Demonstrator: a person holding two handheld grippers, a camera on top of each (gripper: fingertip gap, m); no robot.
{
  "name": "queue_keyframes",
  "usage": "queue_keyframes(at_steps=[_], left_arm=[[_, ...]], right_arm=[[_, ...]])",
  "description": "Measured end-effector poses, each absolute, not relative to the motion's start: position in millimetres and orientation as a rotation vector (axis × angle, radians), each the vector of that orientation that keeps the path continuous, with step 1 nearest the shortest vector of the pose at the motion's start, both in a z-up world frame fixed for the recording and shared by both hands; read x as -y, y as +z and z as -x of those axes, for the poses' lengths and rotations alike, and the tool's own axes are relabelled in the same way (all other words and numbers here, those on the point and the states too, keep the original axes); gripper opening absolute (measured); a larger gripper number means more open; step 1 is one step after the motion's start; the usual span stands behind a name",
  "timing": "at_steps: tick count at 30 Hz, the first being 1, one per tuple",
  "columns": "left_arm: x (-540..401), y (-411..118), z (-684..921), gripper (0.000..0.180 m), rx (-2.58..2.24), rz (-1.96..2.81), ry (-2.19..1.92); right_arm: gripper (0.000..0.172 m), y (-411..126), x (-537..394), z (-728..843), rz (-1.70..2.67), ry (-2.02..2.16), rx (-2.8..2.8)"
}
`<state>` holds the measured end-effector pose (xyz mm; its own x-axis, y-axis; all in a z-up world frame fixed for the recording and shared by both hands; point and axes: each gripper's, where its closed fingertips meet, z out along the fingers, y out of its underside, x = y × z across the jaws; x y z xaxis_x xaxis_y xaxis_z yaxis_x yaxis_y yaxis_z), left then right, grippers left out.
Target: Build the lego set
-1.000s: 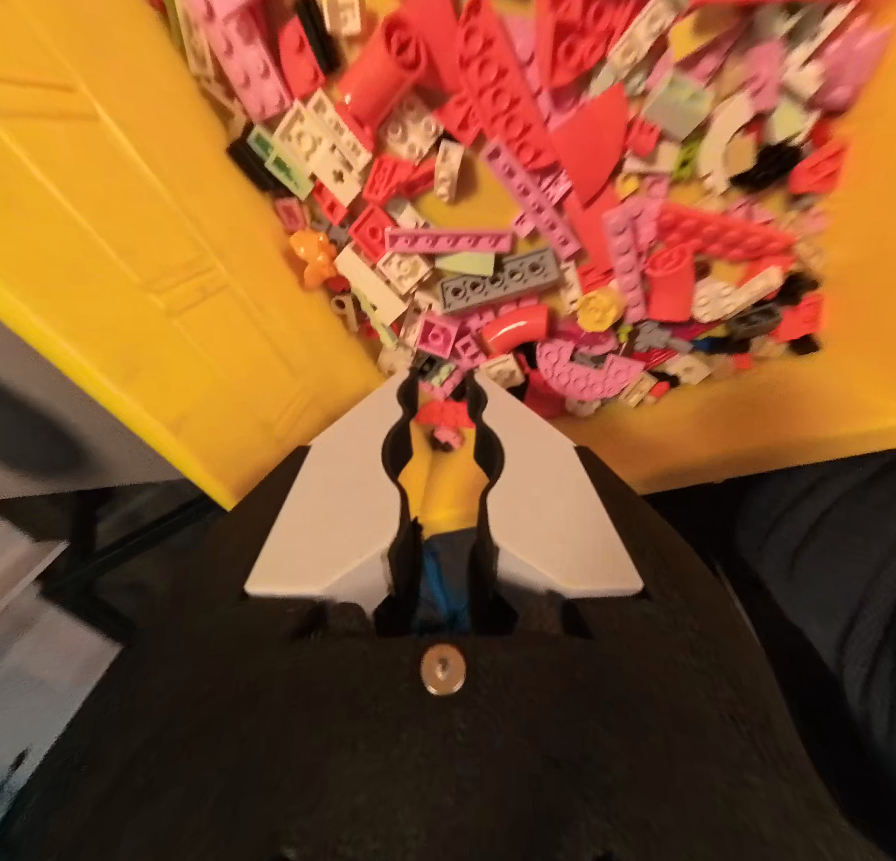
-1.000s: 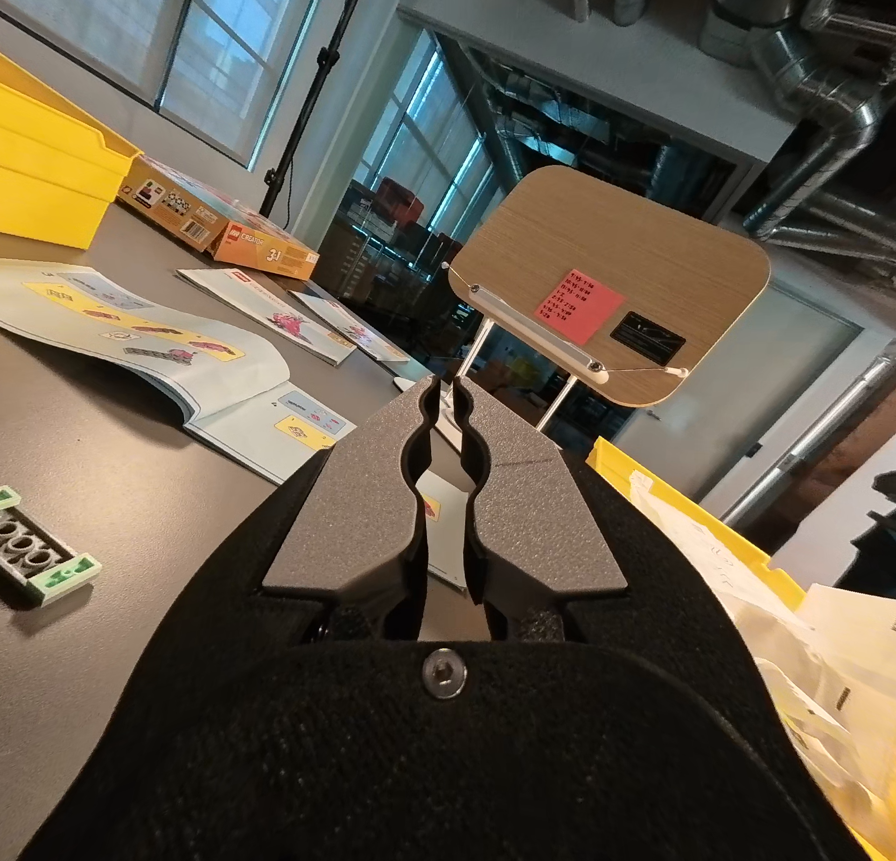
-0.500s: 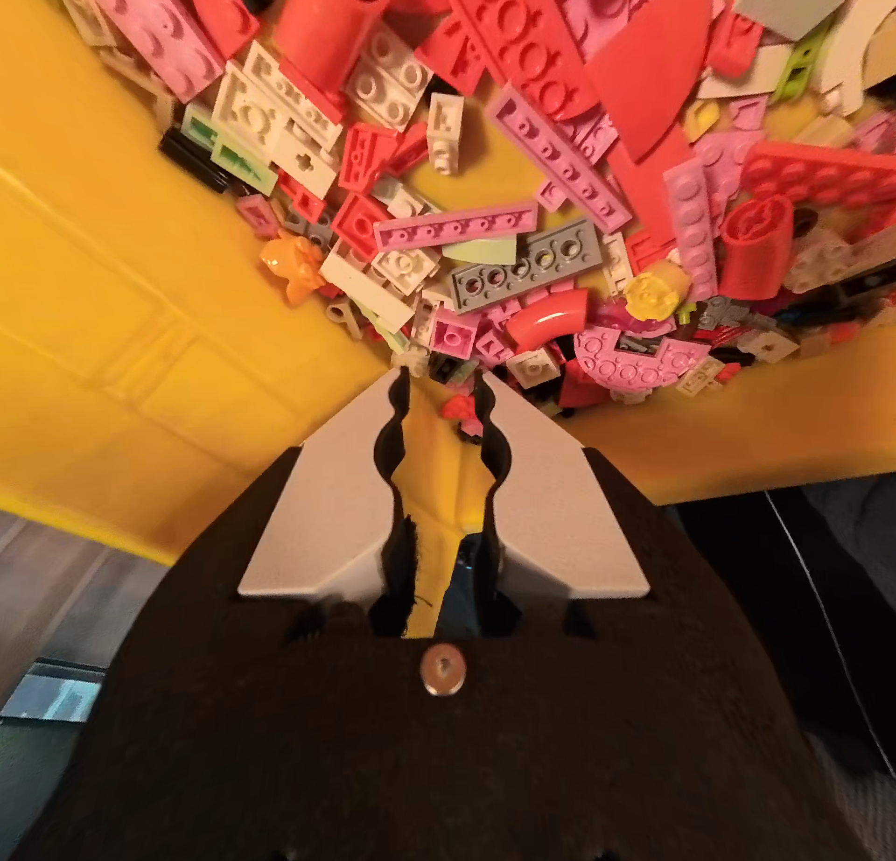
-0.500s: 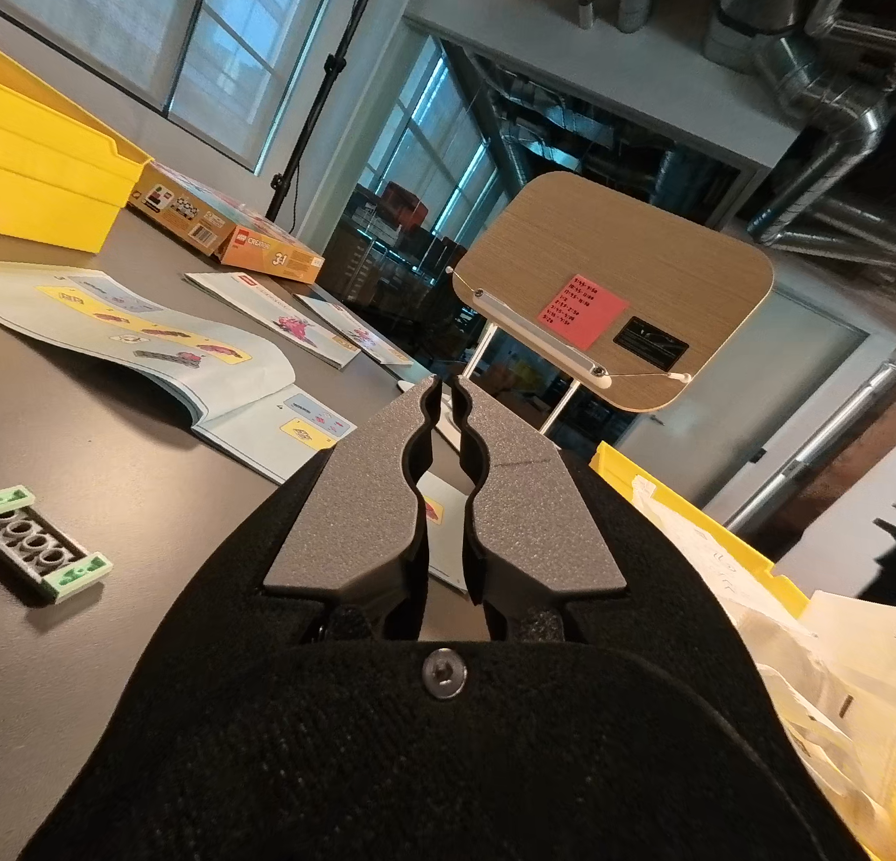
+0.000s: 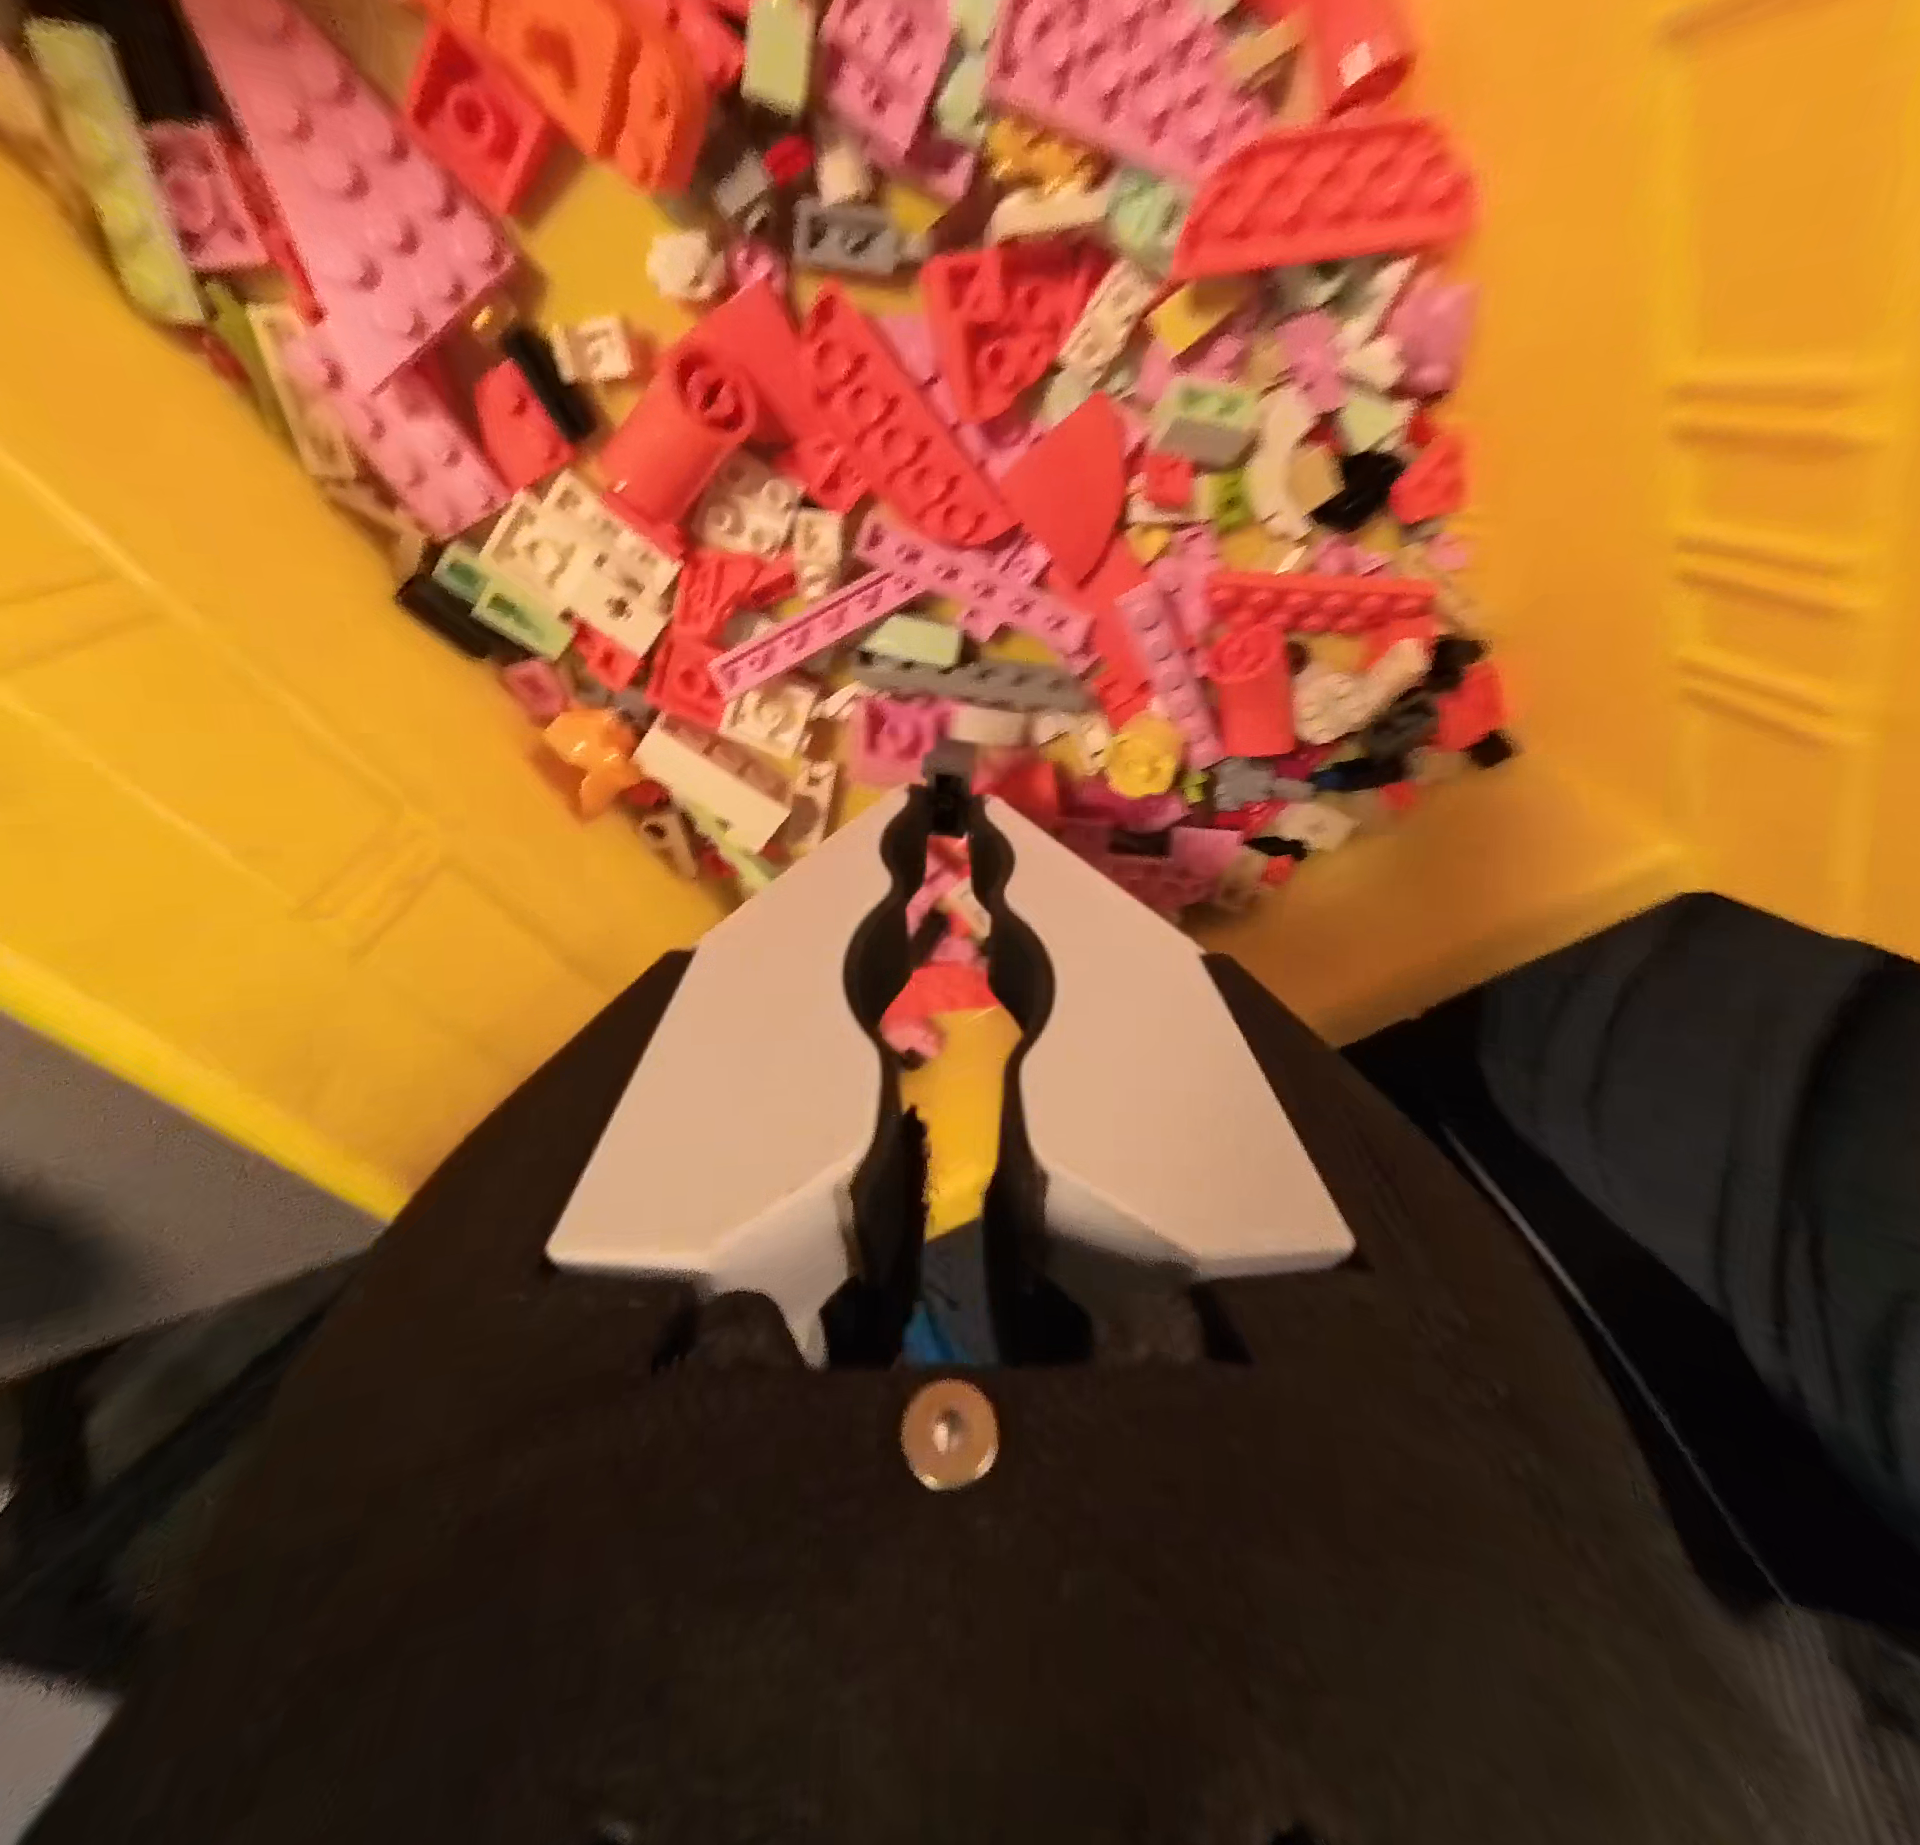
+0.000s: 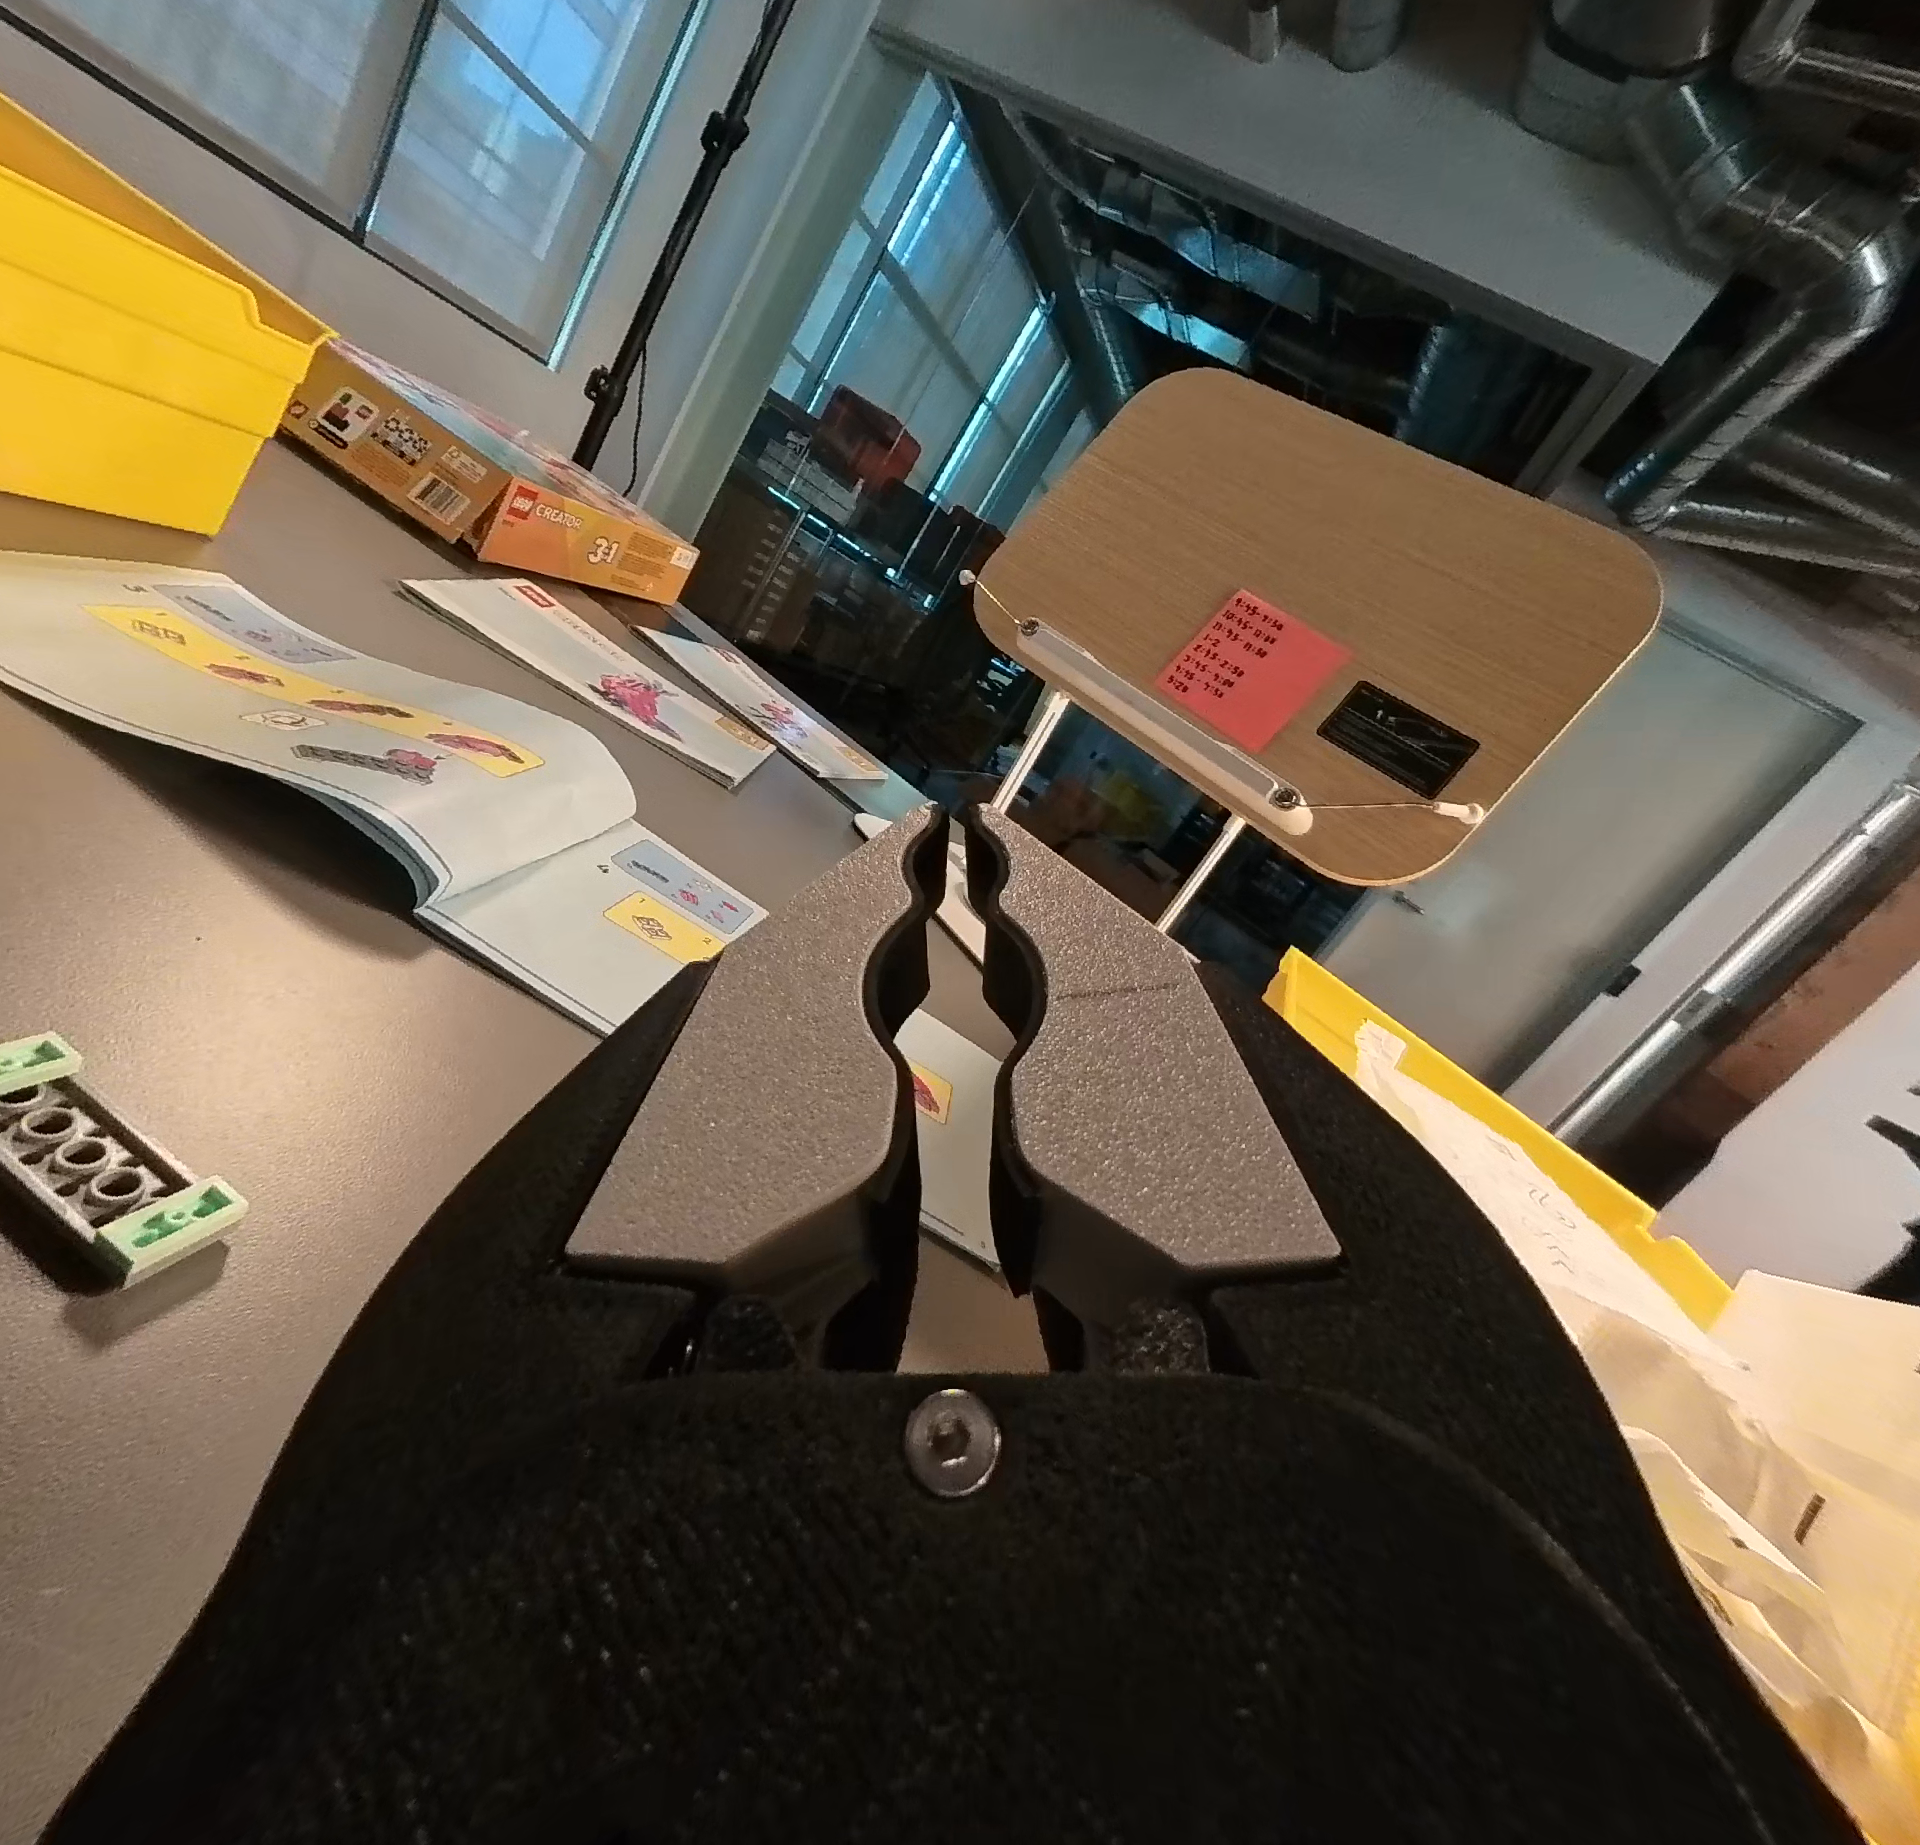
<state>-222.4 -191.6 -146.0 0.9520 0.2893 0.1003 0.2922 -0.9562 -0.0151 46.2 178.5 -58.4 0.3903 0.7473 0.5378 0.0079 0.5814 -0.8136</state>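
Observation:
My left gripper (image 5: pixel 945 808) has white fingers and hangs over a yellow bin (image 5: pixel 260 756) that holds a pile of pink, red, white and grey bricks (image 5: pixel 935 445). Its tips are shut on a small black-and-grey piece (image 5: pixel 948 779), held just above the near edge of the pile. My right gripper (image 6: pixel 956 824) has dark grey fingers. It is shut with nothing between its tips and points over a dark table (image 6: pixel 312 1068), away from the bin of bricks.
A grey studded plate with green ends (image 6: pixel 94 1161) lies on the table at left. An open instruction booklet (image 6: pixel 343 756), more booklets, an orange box (image 6: pixel 499 486) and stacked yellow bins (image 6: pixel 114 393) lie beyond. A wooden board on a stand (image 6: pixel 1351 632) and a yellow bin of paper bags (image 6: pixel 1507 1151) are at right. My right fingertips sit around 45 cm from my left ones.
My left gripper's fingers stood open at the near edge of the pile, then closed on the small black-and-grey piece and drew back from the bricks. My right gripper barely moved.

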Motion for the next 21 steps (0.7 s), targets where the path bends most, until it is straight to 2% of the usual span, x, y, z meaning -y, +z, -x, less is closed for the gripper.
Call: queue_keyframes(at_steps=[9,21], left_arm=[[166.5,-126.5,212.0,0.006,0.523,2.76,-0.6],[149.4,-133.2,230.4,0.006,0.492,2.71,-0.382]], right_arm=[[0.0,-58.2,-177.5,-46.4,0.838,0.552,1.082],[0.0,-62.8,-179.9,-45.8,0.852,0.544,1.094]])
